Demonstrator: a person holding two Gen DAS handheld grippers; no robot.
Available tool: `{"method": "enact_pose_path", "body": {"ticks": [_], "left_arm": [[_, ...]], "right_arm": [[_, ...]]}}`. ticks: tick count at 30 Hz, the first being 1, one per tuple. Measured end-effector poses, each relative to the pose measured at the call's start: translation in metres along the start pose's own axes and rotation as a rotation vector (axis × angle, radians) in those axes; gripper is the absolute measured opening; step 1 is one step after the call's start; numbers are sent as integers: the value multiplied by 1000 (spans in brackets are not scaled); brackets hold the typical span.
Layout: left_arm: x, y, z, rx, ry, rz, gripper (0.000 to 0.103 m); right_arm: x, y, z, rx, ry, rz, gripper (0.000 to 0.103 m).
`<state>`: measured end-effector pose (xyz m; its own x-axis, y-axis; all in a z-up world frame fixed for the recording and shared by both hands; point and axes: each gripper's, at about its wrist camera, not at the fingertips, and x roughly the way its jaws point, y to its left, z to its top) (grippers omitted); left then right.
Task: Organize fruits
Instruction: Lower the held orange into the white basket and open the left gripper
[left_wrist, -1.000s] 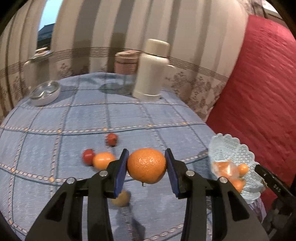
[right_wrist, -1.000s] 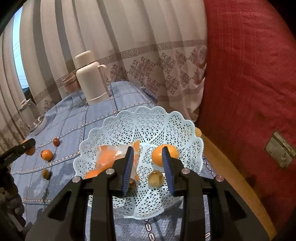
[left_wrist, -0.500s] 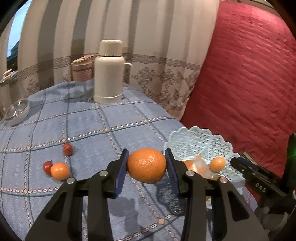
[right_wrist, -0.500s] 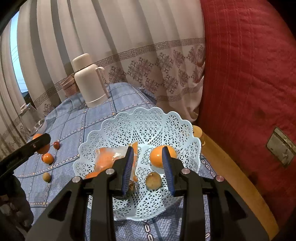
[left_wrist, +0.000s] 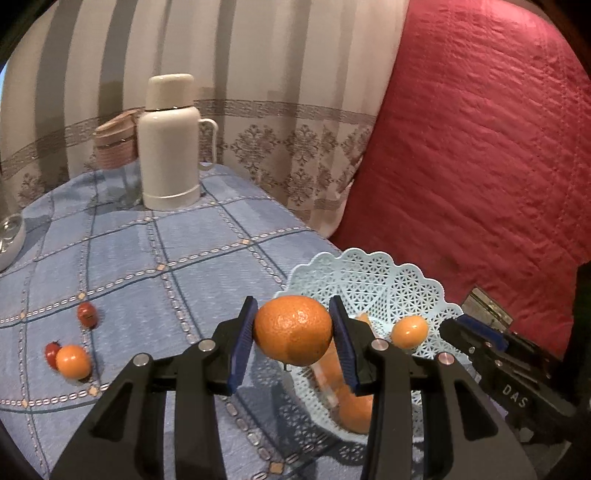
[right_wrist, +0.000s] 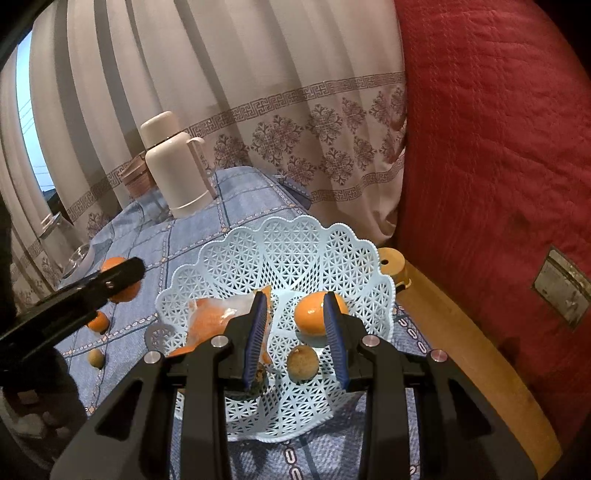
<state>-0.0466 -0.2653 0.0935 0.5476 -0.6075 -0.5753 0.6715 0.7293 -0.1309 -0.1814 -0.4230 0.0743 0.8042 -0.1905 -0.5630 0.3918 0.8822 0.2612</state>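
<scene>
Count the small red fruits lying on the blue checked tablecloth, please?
2, both at the left of the blue checked tablecloth: one small red fruit lies alone, the other touches a small orange fruit. More may hide behind the grippers.

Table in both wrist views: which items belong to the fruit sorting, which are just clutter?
Job:
- orange held in left claw
- lattice basket with fruit inside
- loose small orange and red fruits on the cloth
- right claw over the basket

Lying about:
- white flask
- lidded jar
- small bowl

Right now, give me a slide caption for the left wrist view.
Left gripper carries an orange toward the lattice fruit basket.
</scene>
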Motion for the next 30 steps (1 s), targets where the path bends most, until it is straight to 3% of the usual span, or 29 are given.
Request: {"method": "enact_pose_path", "body": {"ticks": [14, 17, 27, 30], "left_arm": [[33, -2, -7, -29, 72, -65, 42], [30, 1, -7, -34, 62, -59, 52], [16, 15, -2, -69, 32, -36, 55], [12, 21, -2, -89, 28, -23, 65]], "right_arm": [[0, -1, -1, -1, 4, 6, 33], [0, 0, -3, -2, 5, 6, 33], [0, 2, -2, -3, 3, 9, 33], [-1, 3, -2, -3, 1, 11, 33]]}}
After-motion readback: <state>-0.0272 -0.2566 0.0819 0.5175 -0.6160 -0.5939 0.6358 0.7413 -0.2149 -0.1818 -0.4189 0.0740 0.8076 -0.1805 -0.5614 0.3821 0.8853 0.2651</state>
